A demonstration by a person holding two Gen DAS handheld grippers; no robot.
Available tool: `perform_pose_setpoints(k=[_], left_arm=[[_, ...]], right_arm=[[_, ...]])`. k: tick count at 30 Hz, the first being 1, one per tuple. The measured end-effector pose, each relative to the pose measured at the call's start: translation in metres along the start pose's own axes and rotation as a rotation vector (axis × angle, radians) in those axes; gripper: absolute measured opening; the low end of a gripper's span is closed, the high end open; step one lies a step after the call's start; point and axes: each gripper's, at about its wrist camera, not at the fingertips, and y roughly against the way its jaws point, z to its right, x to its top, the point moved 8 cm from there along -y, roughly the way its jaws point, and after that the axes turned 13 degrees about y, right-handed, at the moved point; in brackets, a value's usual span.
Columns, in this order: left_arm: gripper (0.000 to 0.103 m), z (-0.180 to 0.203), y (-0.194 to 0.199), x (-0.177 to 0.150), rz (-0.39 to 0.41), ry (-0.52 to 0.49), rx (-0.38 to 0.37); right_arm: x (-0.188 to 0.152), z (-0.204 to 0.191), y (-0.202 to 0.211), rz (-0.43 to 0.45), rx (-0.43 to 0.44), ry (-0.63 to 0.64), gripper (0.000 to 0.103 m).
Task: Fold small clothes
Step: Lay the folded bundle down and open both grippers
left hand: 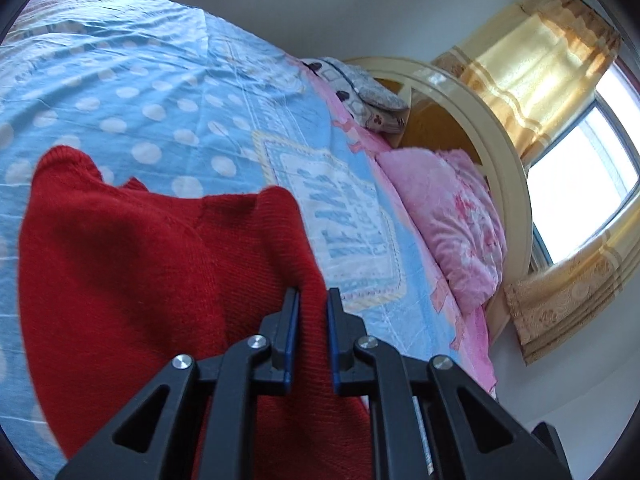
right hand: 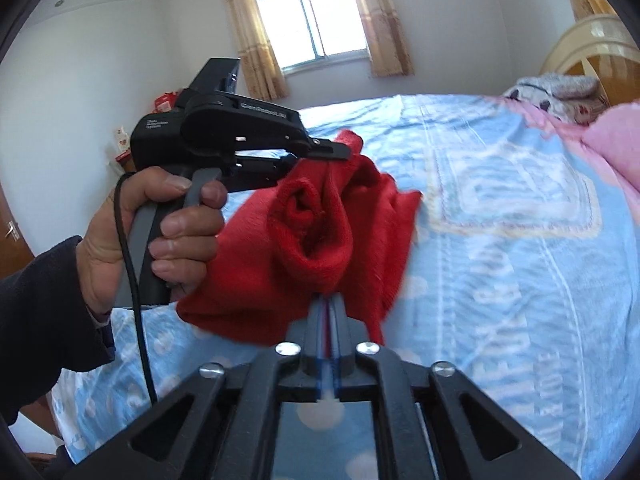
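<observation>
A small red knitted sweater [left hand: 140, 280] hangs lifted above the blue polka-dot bedspread [left hand: 160, 92]. My left gripper [left hand: 313, 300] is shut on a fold of its edge, with red knit filling the gap between the blue pads. In the right wrist view the sweater [right hand: 304, 232] is bunched, one sleeve opening facing the camera. My right gripper [right hand: 328, 304] is shut on its lower edge. The left gripper [right hand: 336, 152], held by a hand, grips the sweater's top from the left.
The bedspread [right hand: 520, 260] covers the bed. A pink pillow [left hand: 452, 224] and a grey patterned cushion [left hand: 368, 96] lie against the cream headboard [left hand: 500, 152]. Windows with yellow curtains [left hand: 532, 68] lie beyond the bed. A black cable [right hand: 136, 280] hangs from the left hand.
</observation>
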Motion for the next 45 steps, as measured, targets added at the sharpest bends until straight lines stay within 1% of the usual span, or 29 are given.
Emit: perform_pose_setpoints(k=[3, 5, 7, 8, 9, 10, 11, 13, 17, 18, 19, 20, 21, 23, 24, 25, 28, 30, 32, 33, 35, 37, 38, 40, 41, 42, 43, 44, 45], left_arm=[[0.012, -0.001, -0.006, -0.009, -0.015, -0.032, 0.032], [0.012, -0.003, -0.006, -0.012, -0.015, -0.055, 0.051], [0.012, -0.007, -0.005, -0.011, -0.014, -0.048, 0.057], [0.012, -0.009, -0.005, -0.009, -0.014, -0.038, 0.057], [0.012, -0.010, -0.005, -0.008, -0.014, -0.029, 0.054], [0.012, -0.009, -0.005, -0.007, -0.015, -0.022, 0.049], [0.012, -0.009, -0.004, -0.005, -0.016, -0.020, 0.050], [0.012, -0.007, -0.003, -0.003, -0.011, -0.031, 0.057], [0.012, -0.005, -0.005, -0.002, -0.020, -0.035, 0.061], [0.012, -0.006, -0.007, -0.002, -0.023, -0.035, 0.063], [0.012, -0.006, -0.007, -0.002, -0.026, -0.035, 0.064], [0.012, -0.007, -0.008, -0.003, -0.028, -0.035, 0.064], [0.012, -0.007, -0.008, -0.003, -0.027, -0.036, 0.063], [0.012, -0.007, -0.008, -0.004, -0.030, -0.038, 0.065], [0.012, -0.007, -0.008, -0.004, -0.029, -0.040, 0.063], [0.012, -0.005, -0.008, -0.004, -0.028, -0.050, 0.062], [0.012, 0.003, -0.007, -0.006, -0.024, -0.079, 0.062], [0.012, 0.009, -0.007, -0.007, -0.025, -0.083, 0.055], [0.012, 0.017, -0.008, -0.011, -0.035, -0.091, 0.029], [0.012, 0.019, -0.009, -0.012, -0.034, -0.105, 0.032], [0.013, 0.021, -0.017, -0.018, -0.034, -0.153, 0.067], [0.017, 0.014, -0.025, -0.022, -0.036, -0.156, 0.114], [0.019, 0.013, -0.025, -0.024, -0.035, -0.148, 0.112], [0.023, 0.013, -0.017, -0.028, -0.027, -0.162, 0.106], [0.027, 0.013, -0.011, -0.029, -0.010, -0.186, 0.122], [0.036, 0.015, -0.001, -0.029, 0.018, -0.217, 0.137], [0.042, 0.016, 0.013, -0.030, 0.056, -0.253, 0.145], [0.057, 0.016, 0.026, -0.031, 0.094, -0.281, 0.154], [0.069, 0.016, 0.035, -0.032, 0.124, -0.303, 0.164]], right_arm=[[-0.012, 0.010, -0.003, -0.027, 0.019, -0.049, 0.000], [-0.018, 0.014, -0.001, -0.034, 0.069, -0.098, 0.000], [-0.018, 0.021, -0.001, -0.021, 0.097, -0.150, 0.000], [-0.016, 0.026, -0.001, -0.013, 0.128, -0.200, 0.002], [-0.015, 0.029, -0.001, -0.013, 0.137, -0.226, 0.014], [-0.012, 0.033, -0.001, -0.005, 0.146, -0.260, 0.035], [-0.010, 0.036, 0.002, 0.022, 0.145, -0.277, 0.041], [-0.004, 0.033, 0.006, 0.050, 0.152, -0.271, 0.042], [0.008, 0.007, 0.004, 0.060, 0.213, -0.202, 0.042], [0.010, 0.002, 0.001, 0.051, 0.210, -0.180, 0.043], [0.008, 0.001, -0.003, 0.038, 0.203, -0.167, 0.045], [0.007, -0.001, -0.012, -0.003, 0.179, -0.152, 0.047], [0.005, -0.001, -0.018, -0.023, 0.167, -0.153, 0.048], [0.001, 0.001, -0.029, -0.044, 0.185, -0.186, 0.048], [-0.001, 0.002, -0.032, -0.056, 0.184, -0.198, 0.039], [-0.002, 0.004, -0.035, -0.066, 0.182, -0.210, 0.011], [-0.001, 0.005, -0.032, -0.064, 0.190, -0.216, 0.009], [0.003, 0.006, -0.022, -0.052, 0.147, -0.178, 0.008], [0.006, 0.007, -0.003, -0.035, 0.112, -0.143, 0.008], [0.005, 0.010, 0.003, -0.042, 0.094, -0.131, 0.008], [-0.003, 0.018, 0.004, -0.071, 0.047, -0.118, 0.008], [-0.017, 0.026, -0.007, -0.109, 0.046, -0.140, 0.008], [-0.028, 0.029, -0.016, -0.136, 0.062, -0.160, 0.008], [-0.036, 0.030, -0.024, -0.137, 0.102, -0.184, 0.009], [-0.037, 0.031, -0.023, -0.131, 0.107, -0.188, 0.010], [-0.036, 0.033, -0.022, -0.123, 0.111, -0.194, 0.015], [-0.033, 0.037, -0.019, -0.108, 0.112, -0.202, 0.025], [-0.030, 0.041, -0.014, -0.092, 0.092, -0.201, 0.032], [-0.029, 0.045, -0.009, -0.078, 0.070, -0.197, 0.044]])
